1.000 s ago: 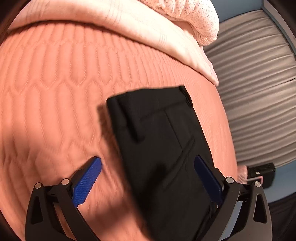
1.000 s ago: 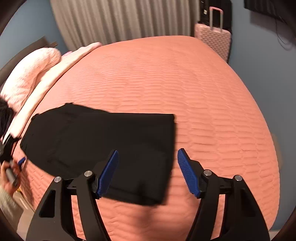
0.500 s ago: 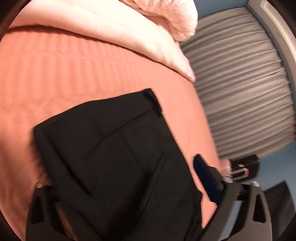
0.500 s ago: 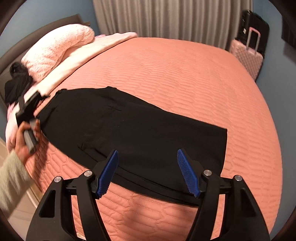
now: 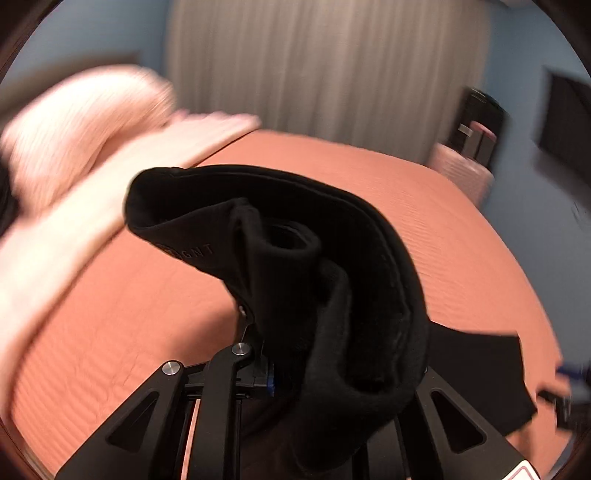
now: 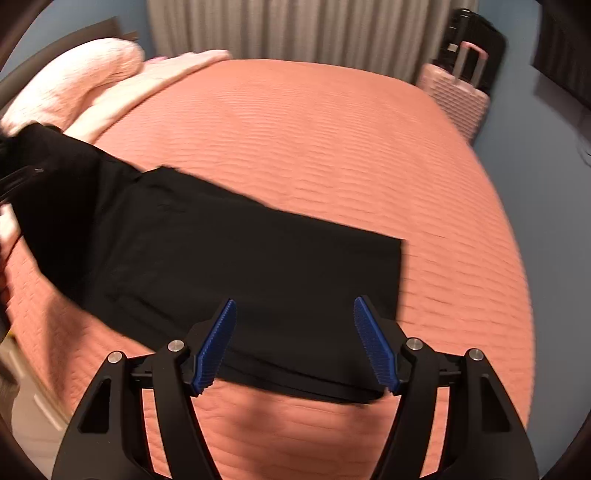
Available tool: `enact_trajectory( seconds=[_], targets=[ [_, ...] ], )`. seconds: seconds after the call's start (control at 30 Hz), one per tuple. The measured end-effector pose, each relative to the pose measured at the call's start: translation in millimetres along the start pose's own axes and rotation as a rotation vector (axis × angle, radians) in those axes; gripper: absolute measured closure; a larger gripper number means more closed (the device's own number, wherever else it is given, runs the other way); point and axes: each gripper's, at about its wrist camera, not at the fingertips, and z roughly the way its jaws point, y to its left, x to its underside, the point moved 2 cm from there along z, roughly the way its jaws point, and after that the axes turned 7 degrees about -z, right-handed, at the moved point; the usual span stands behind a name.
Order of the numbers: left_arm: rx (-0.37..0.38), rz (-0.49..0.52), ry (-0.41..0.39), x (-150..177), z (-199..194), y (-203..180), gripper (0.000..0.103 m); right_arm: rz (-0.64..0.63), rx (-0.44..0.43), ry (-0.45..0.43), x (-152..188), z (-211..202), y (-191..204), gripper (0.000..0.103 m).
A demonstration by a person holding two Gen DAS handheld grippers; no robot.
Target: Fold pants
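The bed [image 6: 332,147] under my tools is the biggest thing here, spread with a salmon quilted coverlet that fills most of both views. Beyond it, past my right tool, grey pleated curtains [image 6: 288,26] hang along the far wall, and pale pink bedding [image 6: 70,85] is heaped at the far left. A pink ribbed suitcase [image 6: 458,92] stands off the bed's far right corner.

The black pants [image 6: 258,266] lie across the coverlet just ahead of my right tool [image 6: 293,343], their near folded edge running under its tips and the squared end lying to its right. Their other end rises off the bed at the far left.

My right tool hangs over them with its blue pads [image 6: 218,347] spread apart and nothing between them.

My left tool [image 5: 295,369] has just been closing, and it now pinches the waistband end of the pants [image 5: 295,258], which bunches up in front of its lens and hides most of its fingers. A blurred printed mark shows on the raised cloth.
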Motion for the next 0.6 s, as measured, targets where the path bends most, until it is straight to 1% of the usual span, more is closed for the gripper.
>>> enact_trajectory(
  seconds=[0.07,0.1,0.17,0.23,0.27,0.33,0.37,0.4,0.43,0.5,0.53,0.6],
  targets=[
    [0.067,0.084,-0.002,-1,-10,-43,0.092,0.045,0.026,0.001,-1,-4,-20,0.038],
    [0.121,0.132,0.020,3,-13,-72,0.092,0.070,0.040,0.005,-1,-6,-34,0.038],
    [0.189,0.193,0.057,22,-10,-115,0.092,0.096,0.067,0.007,-4,-8,-55,0.038],
    [0.247,0.259,0.145,49,9,-162,0.092,0.102,0.093,0.001,-5,-10,-70,0.038],
    [0.276,0.289,0.200,70,23,-188,0.092,0.102,0.106,-0.001,-6,-11,-78,0.036],
    [0.329,0.302,0.298,109,47,-222,0.090,0.107,0.112,0.004,-7,-6,-92,0.032],
    [0.329,0.323,0.350,128,63,-237,0.090,0.112,0.106,0.008,-7,-3,-97,0.032],
    [0.300,0.369,0.388,152,76,-254,0.090,0.118,0.085,0.021,-7,4,-103,0.032],
    [0.273,0.416,0.376,165,75,-266,0.088,0.120,0.080,0.024,-7,6,-104,0.033],
    [0.201,0.489,0.299,173,60,-283,0.084,0.119,0.067,0.014,-6,9,-110,0.033],
    [0.180,0.495,0.294,172,54,-286,0.084,0.118,0.064,0.013,-5,10,-113,0.033],
    [0.192,0.456,0.301,165,41,-286,0.082,0.123,0.066,0.001,-2,11,-119,0.033]
  ],
)
